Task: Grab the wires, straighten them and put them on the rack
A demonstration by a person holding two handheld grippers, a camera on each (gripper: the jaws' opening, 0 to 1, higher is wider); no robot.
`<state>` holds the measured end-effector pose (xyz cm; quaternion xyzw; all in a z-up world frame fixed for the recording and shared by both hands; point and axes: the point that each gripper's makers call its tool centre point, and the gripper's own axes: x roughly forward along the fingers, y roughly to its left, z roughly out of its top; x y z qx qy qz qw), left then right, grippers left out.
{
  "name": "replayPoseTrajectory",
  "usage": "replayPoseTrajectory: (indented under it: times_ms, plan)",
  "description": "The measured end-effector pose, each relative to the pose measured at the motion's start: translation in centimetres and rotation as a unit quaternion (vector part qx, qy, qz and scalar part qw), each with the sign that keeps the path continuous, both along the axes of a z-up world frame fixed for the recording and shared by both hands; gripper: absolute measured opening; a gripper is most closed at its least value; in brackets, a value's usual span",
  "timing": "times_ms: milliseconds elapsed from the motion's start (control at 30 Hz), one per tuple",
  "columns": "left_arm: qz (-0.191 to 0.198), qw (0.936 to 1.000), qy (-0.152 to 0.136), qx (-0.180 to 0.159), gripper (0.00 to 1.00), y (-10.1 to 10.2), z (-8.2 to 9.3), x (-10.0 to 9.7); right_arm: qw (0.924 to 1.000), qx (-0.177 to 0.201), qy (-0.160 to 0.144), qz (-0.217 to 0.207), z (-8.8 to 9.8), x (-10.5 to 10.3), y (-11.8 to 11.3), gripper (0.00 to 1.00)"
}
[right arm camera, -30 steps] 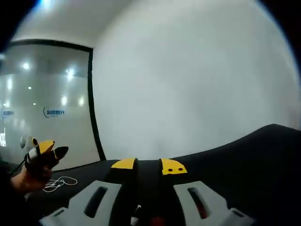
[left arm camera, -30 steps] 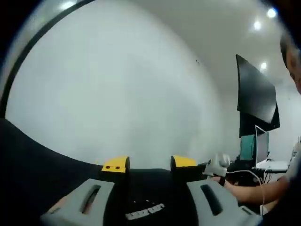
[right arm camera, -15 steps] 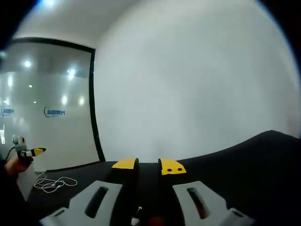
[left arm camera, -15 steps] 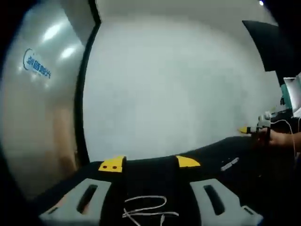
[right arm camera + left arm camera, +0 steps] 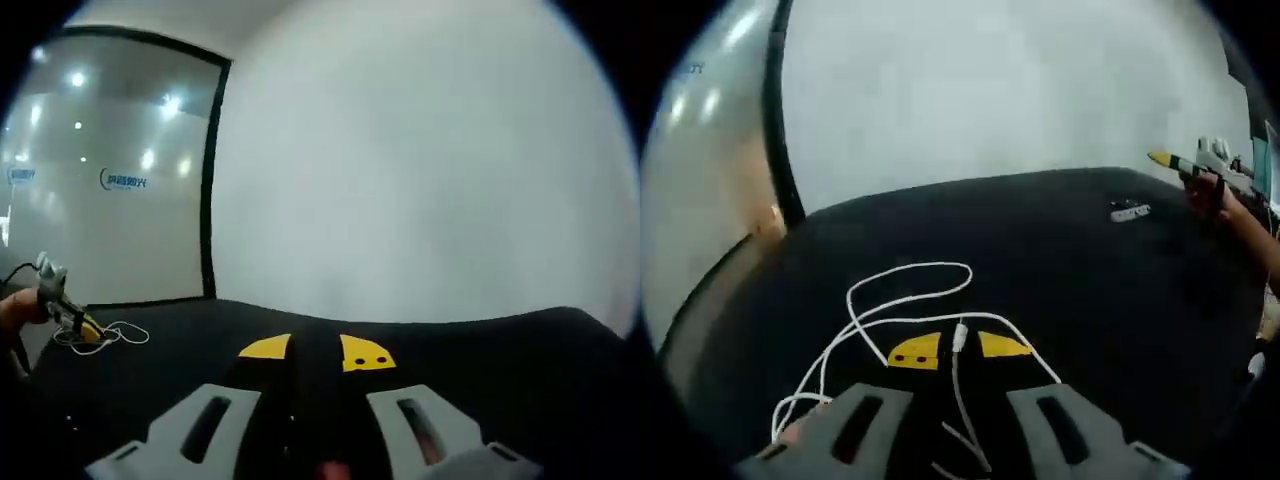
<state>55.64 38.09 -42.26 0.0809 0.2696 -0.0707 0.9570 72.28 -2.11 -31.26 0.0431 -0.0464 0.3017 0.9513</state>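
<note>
White wire (image 5: 902,315) lies in loose loops on the black table (image 5: 1060,290), and I have my left gripper (image 5: 958,349) tilted down over it. Its two yellow-tipped jaws stand a little apart, released, with one strand of the wire and its small plug running between the tips. I cannot tell if the jaws touch the wire or only hover above it. More loops spread to the left of the jaws and toward the table edge.

In the right gripper view I see the same left gripper (image 5: 82,328) far to the left, with a hand (image 5: 18,306) on it, pointing down at the wire (image 5: 118,333) on the table (image 5: 480,350).

My right gripper (image 5: 314,351) is held level, looking across the table at a pale wall (image 5: 420,160). Its jaws are nearly together with only a narrow gap, and they grasp nothing. In the left gripper view the right gripper (image 5: 1190,165) is at the far right, held by a hand (image 5: 1220,200) above the table, and a small pale object (image 5: 1129,212) lies on the table near it.
</note>
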Motion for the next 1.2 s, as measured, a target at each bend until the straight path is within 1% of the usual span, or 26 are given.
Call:
replayPoseTrajectory:
  times_ms: [67, 100, 167, 200, 233, 267, 300, 333, 367, 400, 467, 533, 567, 633, 667, 700, 733, 833, 867, 900, 967, 1000, 1033, 1067, 1133, 1200]
  plan:
    - [-0.013, 0.999, 0.019, 0.038, 0.13, -0.1, -0.9, 0.2, 1.0, -0.005, -0.005, -0.003, 0.1, -0.3, 0.1, 0.14]
    - [-0.01, 0.9981, 0.034, 0.051, 0.09, 0.2, -1.3, 0.2, 1.0, -0.004, -0.006, -0.005, 0.2, -0.3, 0.0, 0.14]
    - [-0.005, 0.9989, 0.018, 0.043, 0.03, 0.2, 0.2, -0.2, 0.9999, 0.004, -0.004, -0.009, 0.3, -0.1, -0.5, 0.14]
    - [-0.022, 0.9985, 0.013, 0.048, 0.02, -0.4, 1.3, -1.2, 0.9999, 0.007, -0.002, -0.012, 0.3, 0.3, -0.7, 0.14]
    - [-0.027, 0.998, -0.015, 0.055, 0.02, -0.8, 3.3, -2.0, 0.9998, 0.01, 0.001, -0.017, 0.2, 0.4, -1.0, 0.14]
    - [-0.025, 0.9981, -0.038, 0.04, 0.02, -1.7, 5.1, -3.1, 0.9997, 0.012, 0.003, -0.022, 0.2, 0.6, -1.3, 0.14]
    - [-0.038, 0.9975, -0.055, 0.023, 0.02, -2.9, 6.9, -4.2, 0.9996, 0.009, 0.006, -0.026, 0.1, 0.7, -1.5, 0.14]
    - [-0.057, 0.9949, -0.083, -0.006, 0.02, -4.2, 9.1, -4.6, 0.9995, 0.006, 0.007, -0.03, 0.1, 0.8, -1.8, 0.14]
    - [-0.078, 0.9887, -0.122, -0.039, 0.02, -5.3, 11.6, -4.6, 0.9992, 0.014, 0.005, -0.038, 0.5, 0.8, -2.1, 0.14]
    - [-0.094, 0.9826, -0.147, -0.063, 0.02, -6.4, 13.5, -4.7, 0.9987, 0.031, 0.007, -0.04, 0.8, 0.6, -2.3, 0.14]
    - [-0.12, 0.9738, -0.179, -0.074, 0.02, -8.0, 16.5, -4.2, 0.9974, 0.064, 0.015, -0.029, 1.5, 0.5, -2.3, 0.14]
    - [-0.158, 0.9659, -0.197, -0.057, 0.02, -10.3, 18.2, -3.1, 0.9972, 0.067, 0.012, -0.032, 1.5, 0.1, -2.4, 0.14]
    - [-0.175, 0.9595, -0.205, -0.082, 0.02, -12.1, 19.0, -2.4, 0.9974, 0.061, 0.014, -0.035, 1.3, 0.3, -2.3, 0.13]
    - [-0.221, 0.9508, -0.182, -0.118, 0.02, -16.4, 19.0, -1.1, 0.9984, 0.043, 0.018, -0.032, 0.6, 0.4, -1.8, 0.13]
    - [-0.221, 0.9481, -0.182, -0.137, 0.02, -17.6, 19.1, -0.3, 0.9985, 0.04, 0.019, -0.032, 0.5, 0.4, -1.7, 0.13]
    - [-0.232, 0.9442, -0.181, -0.148, 0.02, -20.0, 18.6, 1.5, 0.9987, 0.035, 0.019, -0.031, 0.4, 0.4, -1.5, 0.13]
    - [-0.237, 0.9424, -0.171, -0.162, 0.02, -21.8, 17.6, 2.8, 0.9989, 0.032, 0.018, -0.03, 0.4, 0.4, -1.4, 0.13]
    - [-0.251, 0.9439, -0.076, -0.2, 0.02, -26.3, 12.1, 6.7, 0.9995, 0.019, 0.01, -0.022, 0.5, 0.1, -0.8, 0.13]
    - [-0.242, 0.9479, -0.044, -0.203, 0.02, -26.9, 10.2, 8.2, 0.9997, 0.012, 0.009, -0.019, 0.4, -0.1, -0.7, 0.13]
    - [-0.234, 0.9515, -0.025, -0.198, 0.02, -27.2, 8.6, 9.6, 0.9998, 0.008, 0.008, -0.017, 0.3, -0.1, -0.5, 0.13]
    - [-0.213, 0.9468, 0.001, -0.241, 0.02, -27.9, 6.7, 11.9, 0.9999, 0.001, 0.005, -0.009, 0.4, -0.3, -0.2, 0.13]
    - [-0.208, 0.9428, 0.02, -0.26, 0.02, -28.1, 5.9, 12.6, 1.0, -0.002, 0.001, -0.002, 0.6, -0.7, 0.1, 0.13]
    - [-0.192, 0.9415, 0.04, -0.274, 0.02, -28.0, 5.0, 13.2, 1.0, -0.006, 0.001, 0.004, 0.6, -0.8, 0.4, 0.13]
    - [-0.188, 0.9471, 0.042, -0.257, 0.02, -27.8, 4.3, 13.6, 0.9999, -0.007, 0.001, 0.009, 0.6, -1.0, 0.7, 0.13]
    - [-0.183, 0.9501, 0.04, -0.25, 0.02, -27.6, 3.5, 14.2, 0.9996, -0.01, 0.002, 0.027, 0.8, -1.3, 1.5, 0.13]
    - [-0.175, 0.9502, 0.038, -0.255, 0.02, -27.5, 3.2, 14.6, 0.9989, -0.016, -0.003, 0.044, 1.0, -1.9, 2.6, 0.13]
